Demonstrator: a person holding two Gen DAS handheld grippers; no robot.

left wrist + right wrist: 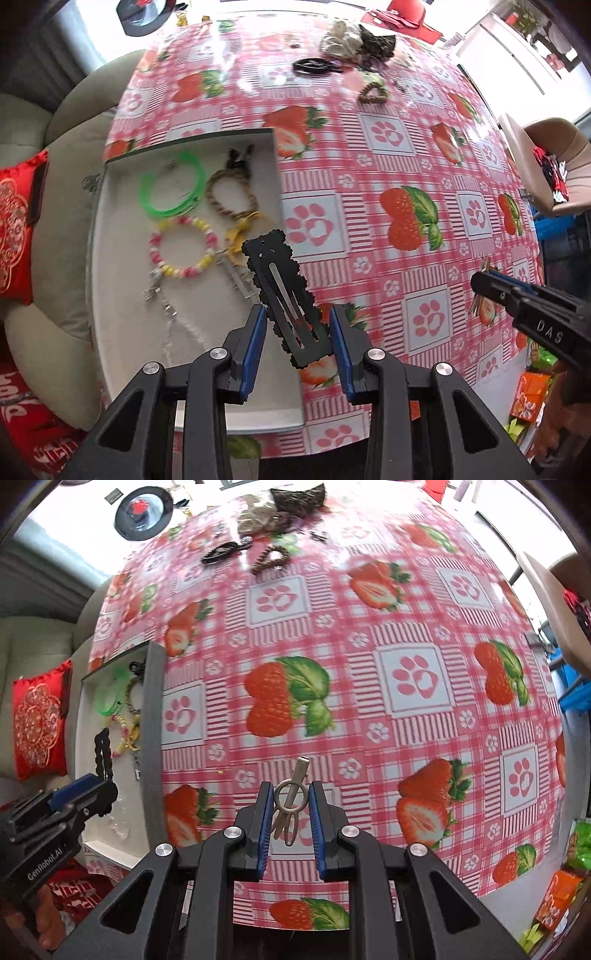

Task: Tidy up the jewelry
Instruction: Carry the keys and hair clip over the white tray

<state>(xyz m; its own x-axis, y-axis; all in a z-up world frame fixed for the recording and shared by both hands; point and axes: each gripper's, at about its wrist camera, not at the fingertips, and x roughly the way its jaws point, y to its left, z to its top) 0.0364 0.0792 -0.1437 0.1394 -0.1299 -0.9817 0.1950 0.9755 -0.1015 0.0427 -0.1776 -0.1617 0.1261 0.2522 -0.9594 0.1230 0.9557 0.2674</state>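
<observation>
Black hair clip (286, 295) sits clamped between the jaws of the left gripper (298, 345), above the white tray (122, 295) edge, probably for dropping beside the bracelets (181, 247). Right gripper (291, 821), jaws closed on a silver clip (290, 801), waits over the tablecloth (369, 709).

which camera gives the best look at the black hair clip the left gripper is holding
The left wrist view. The black clip stands between the left gripper fingers, close and face-on, with its scalloped edge and slot clear, above the tray. The right wrist view shows it only small and edge-on at the far left.
</observation>
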